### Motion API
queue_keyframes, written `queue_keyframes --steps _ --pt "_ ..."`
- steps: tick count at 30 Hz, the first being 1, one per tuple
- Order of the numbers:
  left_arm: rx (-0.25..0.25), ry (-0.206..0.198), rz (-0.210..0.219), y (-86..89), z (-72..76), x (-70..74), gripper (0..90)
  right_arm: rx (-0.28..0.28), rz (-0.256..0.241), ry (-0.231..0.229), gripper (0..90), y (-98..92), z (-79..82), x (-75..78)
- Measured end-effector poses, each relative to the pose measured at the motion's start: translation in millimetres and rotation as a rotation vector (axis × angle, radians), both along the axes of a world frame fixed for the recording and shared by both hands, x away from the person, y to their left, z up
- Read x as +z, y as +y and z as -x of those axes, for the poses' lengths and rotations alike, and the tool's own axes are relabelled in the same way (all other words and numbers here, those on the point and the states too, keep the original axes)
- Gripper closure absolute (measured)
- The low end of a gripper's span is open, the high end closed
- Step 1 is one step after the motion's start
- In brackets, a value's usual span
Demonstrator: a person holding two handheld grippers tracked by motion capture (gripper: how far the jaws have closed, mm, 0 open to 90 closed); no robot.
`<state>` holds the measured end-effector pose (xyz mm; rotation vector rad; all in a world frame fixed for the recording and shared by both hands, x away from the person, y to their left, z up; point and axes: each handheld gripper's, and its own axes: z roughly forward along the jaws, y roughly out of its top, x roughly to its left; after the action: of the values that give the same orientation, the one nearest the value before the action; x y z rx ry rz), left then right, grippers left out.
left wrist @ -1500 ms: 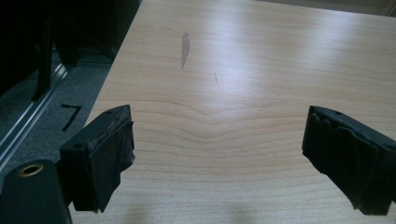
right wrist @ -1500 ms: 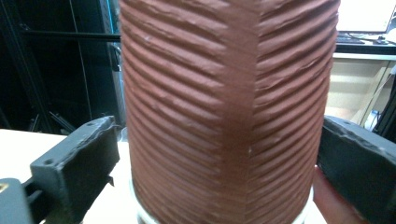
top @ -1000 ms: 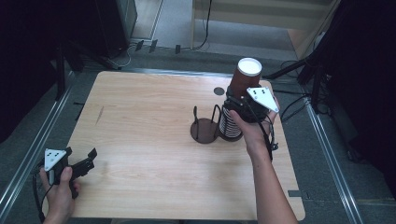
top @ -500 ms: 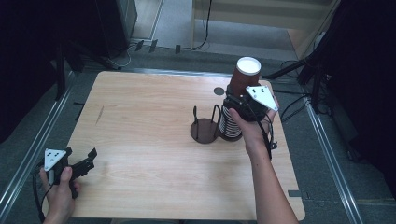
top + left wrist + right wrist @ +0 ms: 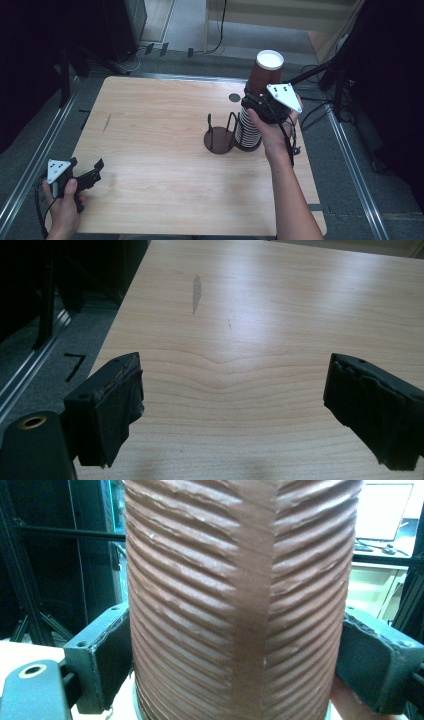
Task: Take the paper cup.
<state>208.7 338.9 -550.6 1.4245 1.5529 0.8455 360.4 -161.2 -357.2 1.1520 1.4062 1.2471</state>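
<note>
At 2 o'clock on the table (image 5: 150,125), the right gripper (image 5: 260,100) clamps its 2 jaws on a ribbed brown cup (image 5: 240,595), upright atop the cup stack (image 5: 246,134) beside a dark wire holder (image 5: 220,136). At 7 o'clock, the left gripper (image 5: 87,172) hovers low, jaws spread, holding nothing.
</note>
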Motion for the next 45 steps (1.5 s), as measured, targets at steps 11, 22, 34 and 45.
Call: queue_keyframes --steps 11,22,34,45 --pt "-0.006 -0.003 0.003 0.2 0.2 0.0 10.0 -0.007 0.003 -0.034 11.3 2.4 0.0 22.7" --pt "-0.007 -0.004 0.005 0.1 0.0 -0.1 10.0 0.002 -0.009 -0.062 11.3 -1.4 6.2 43.4" --pt "-0.008 -0.004 0.007 0.3 0.0 0.0 10.0 -0.034 -0.032 -0.083 11.3 -23.1 12.6 57.4" --pt "-0.009 -0.005 0.0 -0.6 -0.2 -0.2 10.0 -0.086 -0.057 -0.087 11.3 -56.6 21.9 58.7"
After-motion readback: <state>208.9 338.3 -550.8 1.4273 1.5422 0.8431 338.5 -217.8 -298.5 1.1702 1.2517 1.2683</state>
